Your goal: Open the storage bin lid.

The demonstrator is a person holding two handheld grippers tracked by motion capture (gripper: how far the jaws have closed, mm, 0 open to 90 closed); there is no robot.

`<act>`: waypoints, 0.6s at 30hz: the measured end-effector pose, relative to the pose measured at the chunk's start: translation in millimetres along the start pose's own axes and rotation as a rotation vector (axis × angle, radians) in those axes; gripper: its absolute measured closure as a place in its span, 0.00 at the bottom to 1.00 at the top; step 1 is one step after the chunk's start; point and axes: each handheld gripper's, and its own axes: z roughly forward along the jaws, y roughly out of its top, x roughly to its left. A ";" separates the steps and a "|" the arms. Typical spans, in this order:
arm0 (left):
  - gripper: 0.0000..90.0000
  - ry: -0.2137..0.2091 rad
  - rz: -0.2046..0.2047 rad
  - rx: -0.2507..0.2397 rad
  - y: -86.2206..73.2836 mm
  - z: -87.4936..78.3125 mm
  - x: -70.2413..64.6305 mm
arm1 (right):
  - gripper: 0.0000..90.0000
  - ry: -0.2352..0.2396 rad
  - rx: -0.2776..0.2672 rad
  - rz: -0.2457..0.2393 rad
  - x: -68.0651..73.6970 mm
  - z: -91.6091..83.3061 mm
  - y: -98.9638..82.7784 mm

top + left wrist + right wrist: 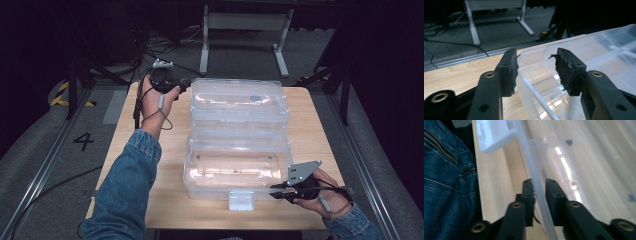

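A pale wooden table top (165,200) with rounded corners stands on grey carpet, with dark surroundings beyond. On it lie two clear plastic pieces: one clear plastic storage box (235,170) with rounded corners toward the near edge, and one clear plastic lid (240,102) lying directly behind the box, touching its far rim.

One white plastic latch (242,200) hangs at the middle of the box's near wall. At the box's near right corner is the right gripper (274,192), black with a grey three-cornered plate on top, held in the person's right hand (325,192). In the right gripper view its two jaws are pressed in on the box's thin clear rim (536,187), one on each side, pinching it. A blue denim garment (446,182) fills that view's left side.

One blue denim sleeve (127,190) runs along the box's left side to the person's left hand (152,100), which holds the left gripper (186,86) at the lid's far left corner. In the left gripper view its two jaws stand spread apart, with the lid's rounded corner (534,62) between them and its edge just beside the left pad (513,72); whether they touch is unclear.

Left of the box, the floor carries one painted number four (83,141) and a metal rail (45,170). Beyond the lid stand black cables (155,47) and one grey metal table frame (245,22) with two legs.
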 end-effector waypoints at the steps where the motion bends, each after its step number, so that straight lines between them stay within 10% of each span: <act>1: 0.58 -0.008 0.010 -0.003 -0.4 -6.6 -2.7 | 0.78 0.014 -0.017 0.011 0.5 -0.8 0.3; 18: 0.49 -0.045 0.106 -0.007 -31.0 -93.9 -29.5 | 0.70 -0.066 -0.239 0.102 -23.3 -58.3 8.2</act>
